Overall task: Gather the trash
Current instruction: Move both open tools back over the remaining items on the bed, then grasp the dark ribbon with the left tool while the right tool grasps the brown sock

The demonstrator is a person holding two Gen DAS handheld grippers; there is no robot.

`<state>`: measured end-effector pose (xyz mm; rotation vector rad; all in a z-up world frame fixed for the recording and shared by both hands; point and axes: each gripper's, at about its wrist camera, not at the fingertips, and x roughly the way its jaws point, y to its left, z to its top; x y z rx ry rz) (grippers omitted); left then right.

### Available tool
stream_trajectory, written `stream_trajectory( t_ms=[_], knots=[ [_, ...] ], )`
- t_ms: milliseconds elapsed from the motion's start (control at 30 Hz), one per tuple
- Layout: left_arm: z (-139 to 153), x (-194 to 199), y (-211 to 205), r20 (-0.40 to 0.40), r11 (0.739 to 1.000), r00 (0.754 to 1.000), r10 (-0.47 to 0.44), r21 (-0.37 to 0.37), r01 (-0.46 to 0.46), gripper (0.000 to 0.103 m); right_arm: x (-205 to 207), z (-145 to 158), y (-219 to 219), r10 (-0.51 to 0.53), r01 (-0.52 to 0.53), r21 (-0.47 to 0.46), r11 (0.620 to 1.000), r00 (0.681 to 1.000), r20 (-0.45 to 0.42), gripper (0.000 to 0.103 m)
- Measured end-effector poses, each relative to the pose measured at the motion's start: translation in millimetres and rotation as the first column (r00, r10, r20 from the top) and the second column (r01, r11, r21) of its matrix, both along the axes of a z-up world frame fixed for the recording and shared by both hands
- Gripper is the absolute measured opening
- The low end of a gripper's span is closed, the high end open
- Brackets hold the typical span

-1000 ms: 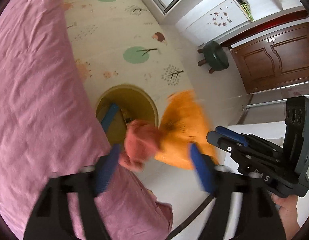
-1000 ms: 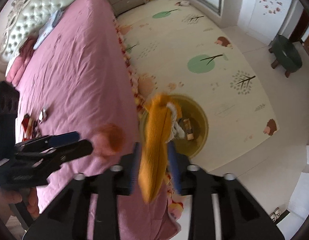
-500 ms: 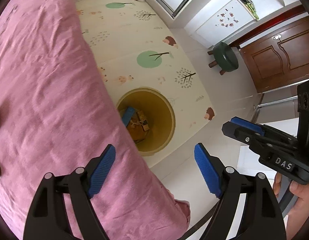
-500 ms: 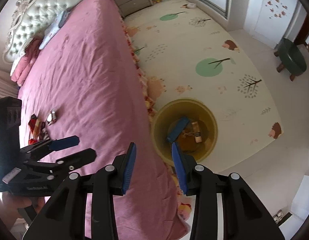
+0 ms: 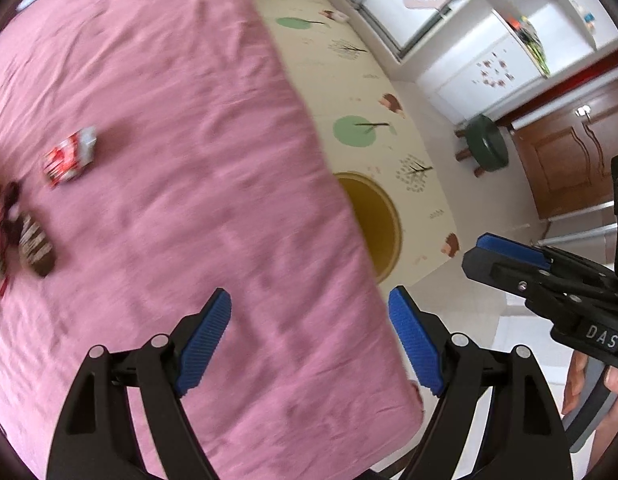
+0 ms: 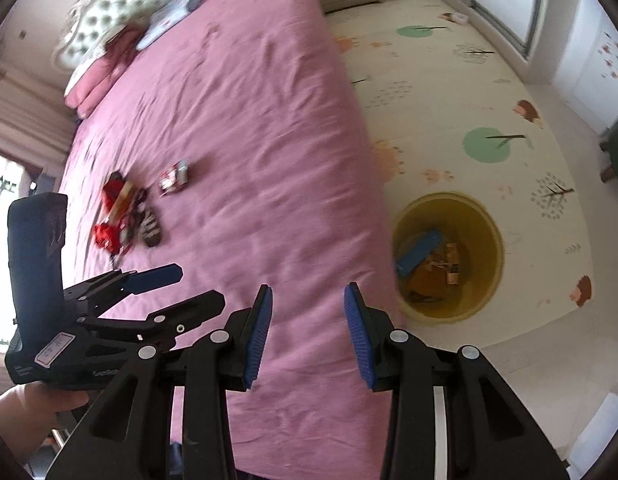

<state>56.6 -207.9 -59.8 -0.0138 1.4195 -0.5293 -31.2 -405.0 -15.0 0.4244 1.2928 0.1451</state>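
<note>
A: Wrappers point(image 6: 127, 216) on the bed point(image 6: 245, 128), well apart from the bin point(image 6: 489, 236). Crumpled, red and brown; one red-and-white piece point(image 5: 71, 154) off alone.

B: Orange bag gone from the right gripper point(image 6: 308, 330), now lying in the bin?

A: Looks so. Left gripper point(image 5: 309, 338) fingers spread wide, right fingers part open, both empty. Swung back over the bed.

B: Wrappers next, probably.
</note>
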Motion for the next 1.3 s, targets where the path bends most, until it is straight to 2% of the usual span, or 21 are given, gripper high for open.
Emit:
stream_trajectory(
  t_ms=[267, 500, 800, 1067, 1300],
  knots=[
    [0, -4, 82, 0.015, 0.992, 0.992, 0.122, 0.025, -0.123, 0.081, 13, -1, 83, 0.101, -0.101, 0.034, 0.994, 0.995, 0.000, 0.037],
    [3, -2, 155, 0.037, 0.975, 0.976, 0.215, 0.039, -0.217, 0.081, 30, -5, 149, 0.179, -0.179, 0.044, 0.983, 0.984, 0.005, 0.038],
    [-7, 19, 246, 0.041, 0.938, 0.938, 0.344, 0.026, -0.345, 0.083, 56, -19, 216, 0.246, -0.245, 0.050, 0.968, 0.969, -0.013, 0.039],
    [-20, 60, 292, 0.036, 0.910, 0.910, 0.413, 0.018, -0.414, 0.083, 100, -39, 269, 0.317, -0.316, 0.028, 0.948, 0.948, -0.024, 0.042],
    [-37, 102, 301, 0.025, 0.913, 0.914, 0.405, 0.033, -0.406, 0.083, 132, -65, 295, 0.343, -0.340, 0.058, 0.939, 0.937, -0.061, 0.042]
  ],
)
